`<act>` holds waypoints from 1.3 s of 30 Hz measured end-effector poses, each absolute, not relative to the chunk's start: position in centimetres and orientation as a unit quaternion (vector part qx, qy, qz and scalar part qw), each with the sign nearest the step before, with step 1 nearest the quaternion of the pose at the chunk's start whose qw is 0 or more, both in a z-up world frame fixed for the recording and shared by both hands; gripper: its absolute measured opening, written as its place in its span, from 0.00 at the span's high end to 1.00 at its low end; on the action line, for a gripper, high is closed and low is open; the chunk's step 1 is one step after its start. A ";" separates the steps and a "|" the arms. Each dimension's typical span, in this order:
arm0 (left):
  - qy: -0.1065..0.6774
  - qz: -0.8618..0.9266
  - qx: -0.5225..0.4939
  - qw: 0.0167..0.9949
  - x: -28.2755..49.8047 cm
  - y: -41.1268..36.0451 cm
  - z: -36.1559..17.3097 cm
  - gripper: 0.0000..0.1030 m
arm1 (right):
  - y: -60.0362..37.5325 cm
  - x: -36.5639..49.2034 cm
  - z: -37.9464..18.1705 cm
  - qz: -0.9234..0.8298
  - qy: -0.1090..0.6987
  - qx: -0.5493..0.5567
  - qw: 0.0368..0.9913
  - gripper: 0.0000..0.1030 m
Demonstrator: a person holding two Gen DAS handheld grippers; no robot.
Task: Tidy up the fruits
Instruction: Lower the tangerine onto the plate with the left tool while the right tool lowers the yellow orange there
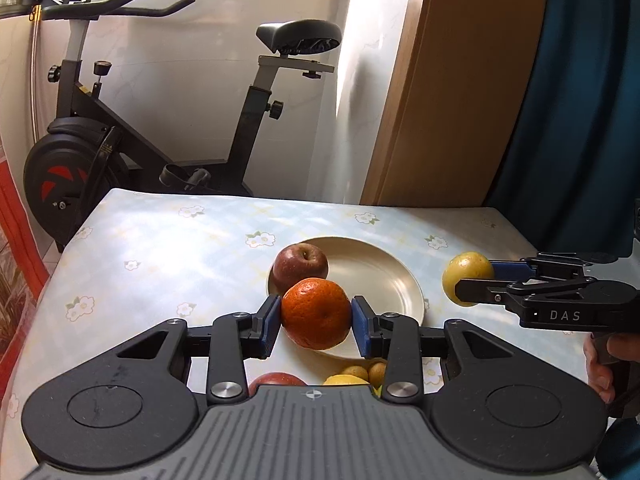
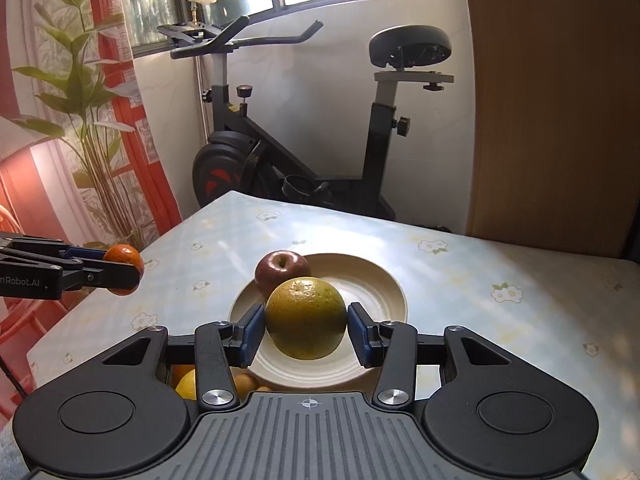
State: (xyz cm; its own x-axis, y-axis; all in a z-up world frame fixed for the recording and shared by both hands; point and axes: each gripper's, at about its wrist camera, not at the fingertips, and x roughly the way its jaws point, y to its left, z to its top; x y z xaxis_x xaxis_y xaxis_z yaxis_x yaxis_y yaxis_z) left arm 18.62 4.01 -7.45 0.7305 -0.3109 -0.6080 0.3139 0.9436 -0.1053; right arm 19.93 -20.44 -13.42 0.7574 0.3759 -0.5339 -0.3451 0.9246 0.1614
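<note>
The plate (image 1: 400,280) is the spot to watch. One red apple (image 1: 301,266) already sits on its far left side. Left of the plate, the left gripper (image 1: 316,322) pinches an orange (image 1: 316,314) up in the air. Right of the plate, the right gripper (image 2: 306,326) pinches a yellow-green fruit (image 2: 306,318). More fruits (image 1: 356,374) wait near the plate's close edge. I think the job is just begun.

You can't identify the fruit pile (image 1: 352,376) under the left gripper (image 1: 316,316), its body covers most of it, the orange (image 1: 316,314) hides the plate's (image 1: 384,276) near rim, and your hand (image 1: 600,364) is cropped at frame edge.
</note>
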 end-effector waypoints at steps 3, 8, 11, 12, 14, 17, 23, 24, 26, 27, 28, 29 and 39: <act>0.338 -0.174 0.011 0.925 20.3 3.2 -7.9 0.61 | -21.1 22.0 -13.2 0.196 0.290 0.020 0.936 0.60; 0.371 -0.181 0.007 0.910 23.6 2.1 -10.9 0.61 | -20.7 25.3 -14.7 0.212 0.304 -0.002 0.929 0.59; 0.390 -0.169 0.037 0.904 25.7 1.3 -12.7 0.61 | -20.4 27.2 -16.2 0.227 0.318 0.003 0.920 0.59; 0.395 -0.168 0.040 0.902 26.1 1.2 -13.1 0.61 | -20.4 27.8 -16.6 0.231 0.322 0.004 0.918 0.60; 0.411 -0.170 0.037 0.895 27.5 1.0 -13.8 0.61 | -20.2 29.0 -17.2 0.234 0.328 0.003 0.915 0.60; 0.425 -0.167 0.042 0.889 29.0 0.7 -14.6 0.61 | -19.8 30.9 -18.2 0.238 0.337 -0.001 0.911 0.60; 0.457 -0.163 0.042 0.873 30.3 0.4 -16.3 0.61 | -18.8 34.0 -20.5 0.242 0.348 -0.018 0.906 0.60; 0.459 -0.161 0.047 0.873 30.3 0.3 -16.5 0.61 | -18.7 34.4 -20.9 0.242 0.350 -0.016 0.905 0.60; 0.460 -0.159 0.050 0.872 30.4 0.3 -16.9 0.61 | -18.3 35.2 -21.6 0.241 0.353 -0.017 0.904 0.60; 0.461 -0.160 0.048 0.871 30.6 0.4 -17.0 0.61 | -18.1 35.6 -21.9 0.241 0.354 -0.019 0.904 0.60; 0.463 -0.161 0.046 0.871 30.6 0.5 -17.1 0.61 | -17.8 36.0 -22.1 0.240 0.354 -0.021 0.904 0.60; 0.463 -0.162 0.044 0.870 30.8 0.5 -17.2 0.61 | -17.7 36.3 -22.3 0.240 0.353 -0.023 0.904 0.60; 0.457 -0.171 0.056 0.871 30.9 0.5 -17.4 0.59 | -16.7 38.6 -23.2 0.250 0.347 -0.003 0.904 0.60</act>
State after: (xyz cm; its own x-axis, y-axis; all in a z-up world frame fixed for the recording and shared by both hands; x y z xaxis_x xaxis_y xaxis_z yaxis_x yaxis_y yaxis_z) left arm 30.90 0.50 -17.37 0.5231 -0.2467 -0.8158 0.3486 0.9354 -0.0593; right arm 38.61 -16.67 -23.18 0.6339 0.4497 -0.6292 -0.4545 0.8749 0.1674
